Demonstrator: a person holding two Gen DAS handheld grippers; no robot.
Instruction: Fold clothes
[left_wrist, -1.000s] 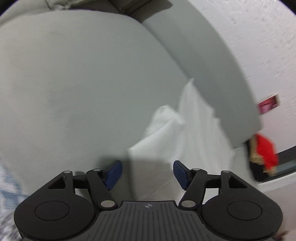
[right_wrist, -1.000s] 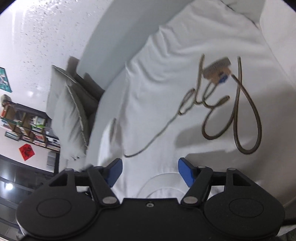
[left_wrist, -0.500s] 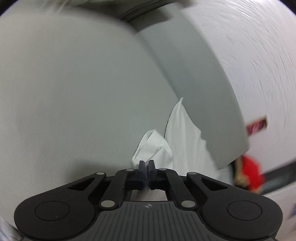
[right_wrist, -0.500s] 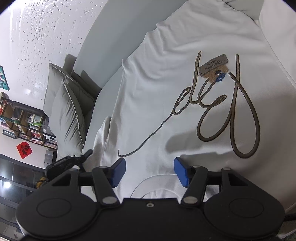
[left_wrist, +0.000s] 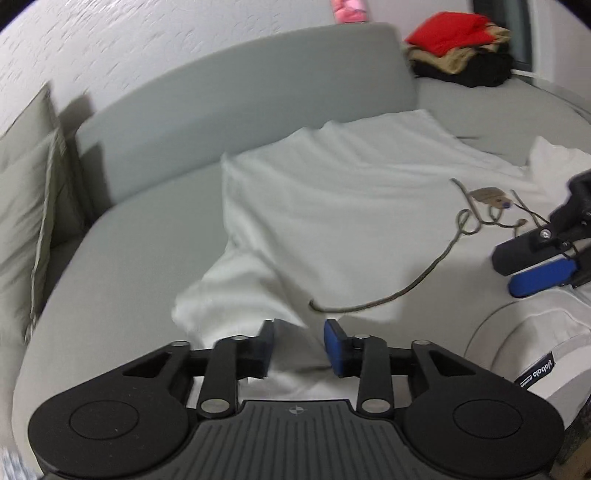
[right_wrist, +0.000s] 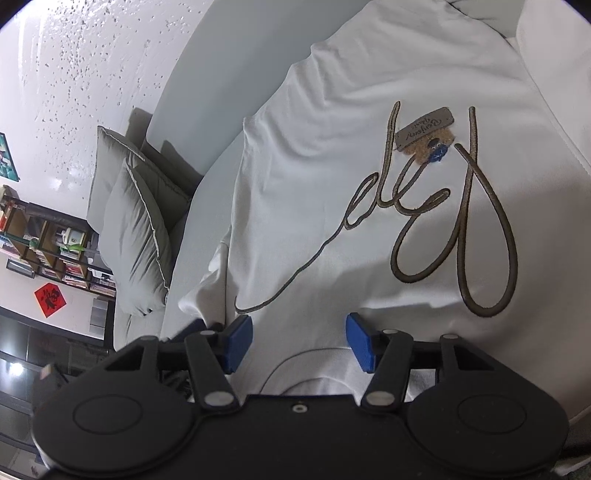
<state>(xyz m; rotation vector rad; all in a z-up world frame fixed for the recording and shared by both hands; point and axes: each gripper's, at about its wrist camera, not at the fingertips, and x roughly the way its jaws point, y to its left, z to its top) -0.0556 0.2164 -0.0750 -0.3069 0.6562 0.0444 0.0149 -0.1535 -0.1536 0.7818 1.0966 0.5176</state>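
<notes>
A white sweatshirt (left_wrist: 332, 206) lies front-up on the grey sofa (left_wrist: 147, 236), with brown script embroidery (right_wrist: 458, 221) and a small label patch (right_wrist: 424, 127) on the chest. Its sleeve (left_wrist: 218, 295) lies bunched along the left side of the body. My left gripper (left_wrist: 300, 345) is open just above the shoulder area beside that sleeve, with nothing between its fingers. My right gripper (right_wrist: 300, 341) is open over the collar (right_wrist: 306, 363), holding nothing. It also shows in the left wrist view as the right gripper (left_wrist: 535, 266), hovering above the chest.
Grey cushions (right_wrist: 129, 236) lean against the sofa back on the left. A pile of red, tan and black clothes (left_wrist: 458, 44) sits on the sofa's far right end. A bookshelf (right_wrist: 44, 243) and a white wall (right_wrist: 92, 66) lie beyond the sofa.
The left gripper shut on the white sleeve half a second ago and is now open, swung round to face the sweatshirt, with the sleeve lying beside the body. The right gripper barely moved.
</notes>
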